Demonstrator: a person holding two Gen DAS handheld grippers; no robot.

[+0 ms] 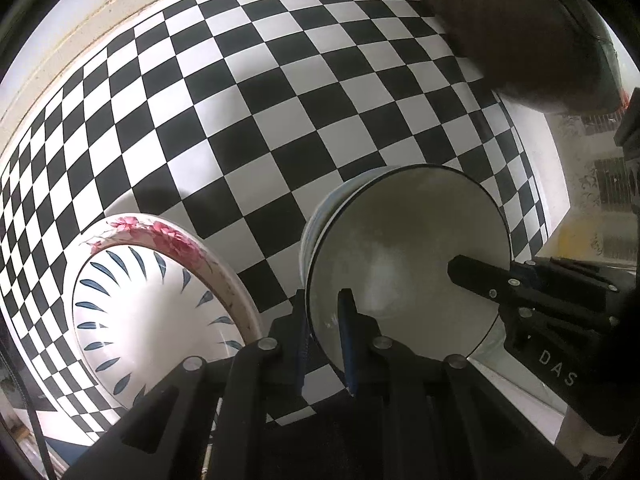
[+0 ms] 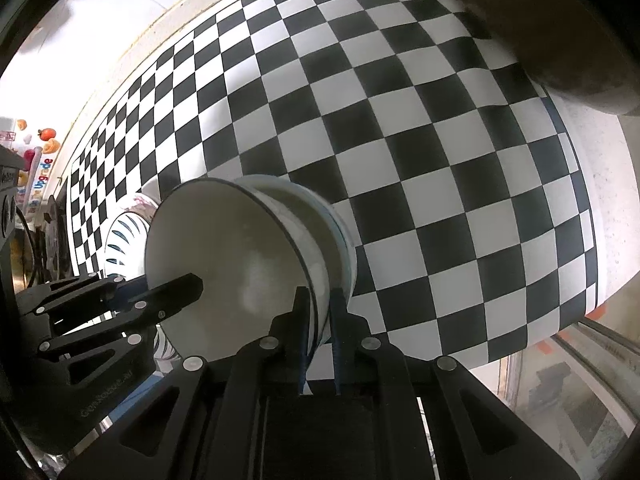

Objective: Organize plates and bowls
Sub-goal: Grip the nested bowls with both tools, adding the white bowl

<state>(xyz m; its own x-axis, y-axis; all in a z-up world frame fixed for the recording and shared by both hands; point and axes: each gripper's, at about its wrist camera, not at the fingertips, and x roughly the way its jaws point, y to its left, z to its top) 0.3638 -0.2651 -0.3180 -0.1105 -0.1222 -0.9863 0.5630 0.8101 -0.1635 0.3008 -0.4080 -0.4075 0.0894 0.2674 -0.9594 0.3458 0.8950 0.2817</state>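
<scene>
Lowering the white bowl (image 1: 404, 256) squarely is what this step calls for, I judge, since both grippers share it and it appears to sit in or just above another bowl whose pale, blue-lined wall (image 2: 340, 236) shows beneath its dark rim.

The left gripper (image 1: 324, 336) is pinching the bowl's rim on one side, one pad inside the wall and one outside. The right gripper (image 2: 318, 320) is pinching the opposite side of the same rim in the same way, jaws nearly closed with only the thin wall between them. Each wrist view shows the other gripper reaching in from across the bowl. Whether the bowl has fully seated in the one under it cannot be told from these views.

Beside the white bowl, on the left gripper's side, stands a second stack: a bowl with blue leaf strokes (image 1: 152, 320) nested in a wider dish with pink flowers on its rim (image 1: 160, 236). Everything rests on a black-and-white checkered cloth (image 1: 280, 120), which stretches away beyond the white bowl.

To finish well, both hands should keep the rim level and let go together; if one side releases first, the bowl would likely tip against the lower wall and chip or rock. The jaws should spread only a little and lift straight up, so that neither inner pad drags the rim sideways toward the leaf-patterned stack close by.
</scene>
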